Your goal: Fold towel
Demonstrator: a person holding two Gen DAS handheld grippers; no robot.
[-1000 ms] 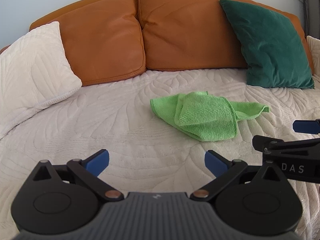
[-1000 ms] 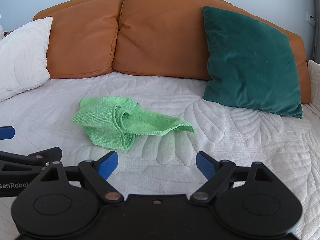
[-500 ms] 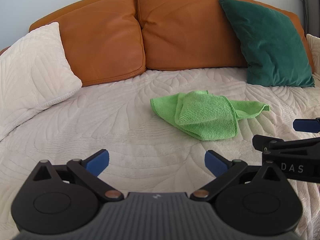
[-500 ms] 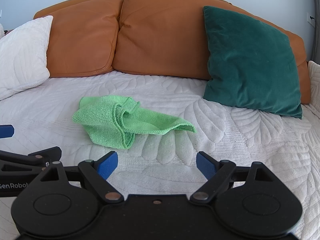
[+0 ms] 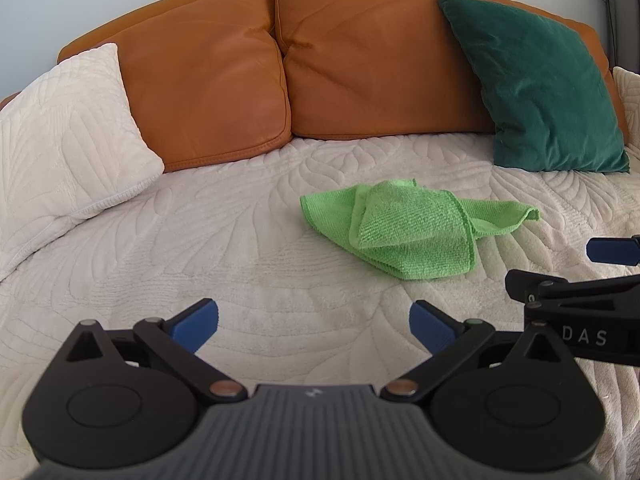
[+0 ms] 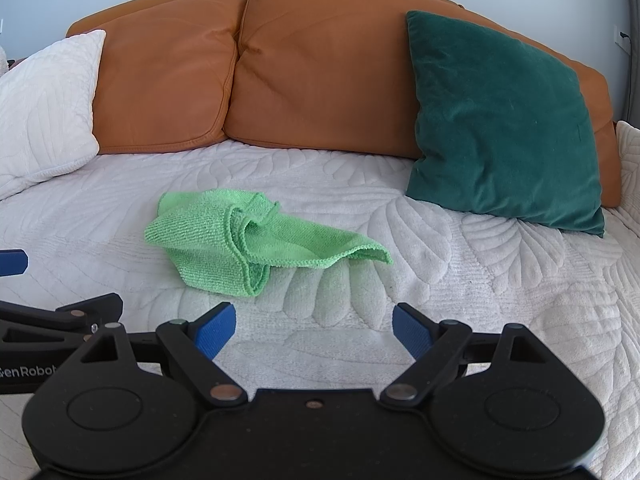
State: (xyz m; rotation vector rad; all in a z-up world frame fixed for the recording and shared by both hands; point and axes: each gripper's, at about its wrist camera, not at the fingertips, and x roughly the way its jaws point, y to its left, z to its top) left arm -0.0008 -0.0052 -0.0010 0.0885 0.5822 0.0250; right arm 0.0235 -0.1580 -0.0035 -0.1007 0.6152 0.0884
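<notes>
Bright, even daylight, soft shadows, sharp focus, fisheye bending at edges.

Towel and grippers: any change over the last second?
No visible change. The towel lies crumpled on the sofa cover, untouched. The left gripper and right gripper stay open and short of it, holding nothing.

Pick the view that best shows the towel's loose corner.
Right wrist view: the crumpled green microfibre towel lies nearer its centre, its loose corner trailing right, the hem visible. Left wrist view shows the towel farther off, that corner small and flattened.
</notes>
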